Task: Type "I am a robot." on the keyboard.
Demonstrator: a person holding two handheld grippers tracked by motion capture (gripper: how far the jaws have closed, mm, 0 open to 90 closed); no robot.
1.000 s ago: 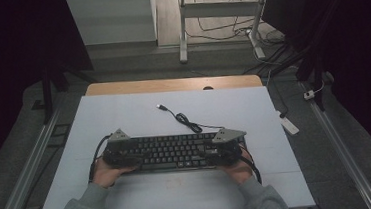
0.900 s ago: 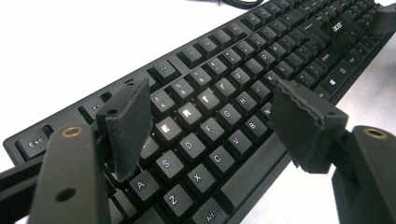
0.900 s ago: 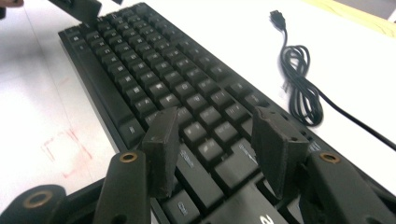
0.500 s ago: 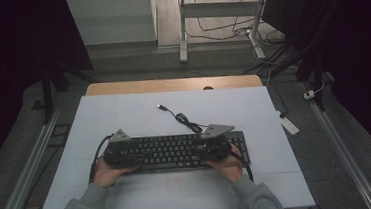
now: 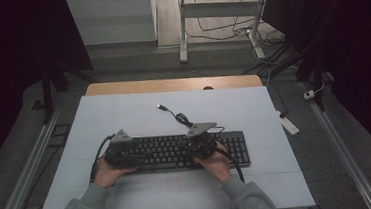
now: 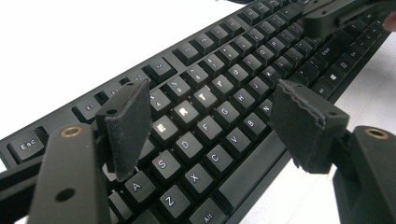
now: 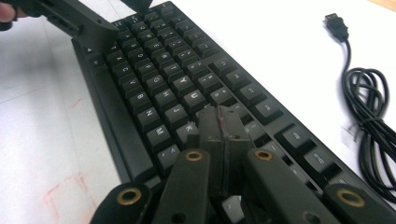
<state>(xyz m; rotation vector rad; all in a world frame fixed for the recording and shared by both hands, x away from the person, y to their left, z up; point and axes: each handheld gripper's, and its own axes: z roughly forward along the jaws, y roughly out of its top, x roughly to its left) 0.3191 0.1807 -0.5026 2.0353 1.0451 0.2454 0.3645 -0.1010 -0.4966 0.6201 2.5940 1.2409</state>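
Observation:
A black keyboard (image 5: 163, 151) lies across the near half of the white table, its cable (image 5: 177, 117) coiled behind it and ending in a loose USB plug (image 7: 337, 21). My left gripper (image 5: 136, 156) hovers over the keyboard's left part and points along it. In the left gripper view (image 6: 212, 116) its jaws are open wide above the E, R and T keys (image 6: 184, 112). My right gripper (image 5: 186, 147) is over the keyboard's middle. Its jaws have just been closing and are now shut (image 7: 219, 123), pads pressed together with nothing between them, tips just over the keys.
Bare white tabletop (image 5: 124, 114) stretches behind and in front of the keyboard, with a wooden strip (image 5: 172, 84) at the far edge. A small white object (image 5: 288, 125) lies off the table's right side. Metal rails (image 5: 25, 167) run along both sides.
My right gripper has slid left along the keyboard, from its right end toward the middle. The left gripper and the keyboard have stayed where they were.

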